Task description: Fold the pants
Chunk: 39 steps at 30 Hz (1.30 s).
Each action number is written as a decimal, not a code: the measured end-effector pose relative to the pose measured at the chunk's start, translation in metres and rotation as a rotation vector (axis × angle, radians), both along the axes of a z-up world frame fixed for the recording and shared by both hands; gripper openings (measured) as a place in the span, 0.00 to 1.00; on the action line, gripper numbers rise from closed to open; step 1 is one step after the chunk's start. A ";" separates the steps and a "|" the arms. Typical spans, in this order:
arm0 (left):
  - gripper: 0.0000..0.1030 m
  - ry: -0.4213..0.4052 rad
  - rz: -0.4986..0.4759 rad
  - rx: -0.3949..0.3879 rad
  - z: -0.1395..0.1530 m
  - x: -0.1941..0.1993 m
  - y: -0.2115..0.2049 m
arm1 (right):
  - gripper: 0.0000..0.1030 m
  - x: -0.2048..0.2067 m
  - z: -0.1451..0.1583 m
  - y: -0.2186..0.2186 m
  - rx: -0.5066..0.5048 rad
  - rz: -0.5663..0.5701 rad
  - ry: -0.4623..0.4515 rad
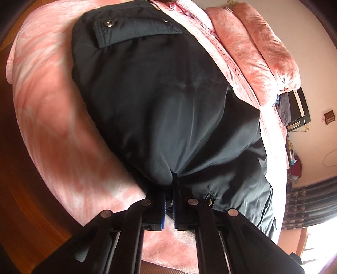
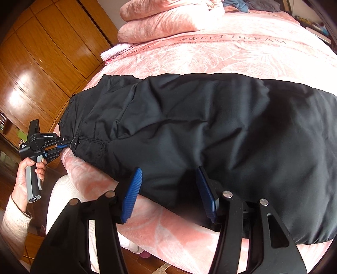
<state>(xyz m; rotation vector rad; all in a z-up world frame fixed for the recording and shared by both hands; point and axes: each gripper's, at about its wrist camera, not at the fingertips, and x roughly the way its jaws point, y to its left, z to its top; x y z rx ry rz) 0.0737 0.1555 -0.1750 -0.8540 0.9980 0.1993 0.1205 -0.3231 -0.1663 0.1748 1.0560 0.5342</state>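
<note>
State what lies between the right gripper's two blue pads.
In the right wrist view, the near edge of the black pants lies between the open right gripper's pads, over the pink bedspread.

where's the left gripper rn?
In the right wrist view the left gripper is at the far left, at the bed's near edge, shut on the waistband end of the black pants.

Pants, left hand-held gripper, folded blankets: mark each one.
pants (image 2: 189,118), right wrist view, middle of the cloth
left hand-held gripper (image 2: 67,145), right wrist view, fingertips at the waistband
folded blankets (image 2: 166,19), right wrist view, upper blanket
</note>
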 end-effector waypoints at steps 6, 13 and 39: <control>0.25 -0.004 -0.072 0.090 0.027 -0.004 -0.009 | 0.57 -0.015 0.016 -0.046 0.020 -0.124 -0.004; 0.27 -0.054 -0.280 0.250 0.069 -0.005 -0.085 | 0.55 -0.042 0.022 -0.102 0.110 -0.284 0.047; 0.37 0.011 -0.718 0.351 0.024 0.029 -0.297 | 0.47 -0.060 0.002 -0.178 0.200 -0.519 0.214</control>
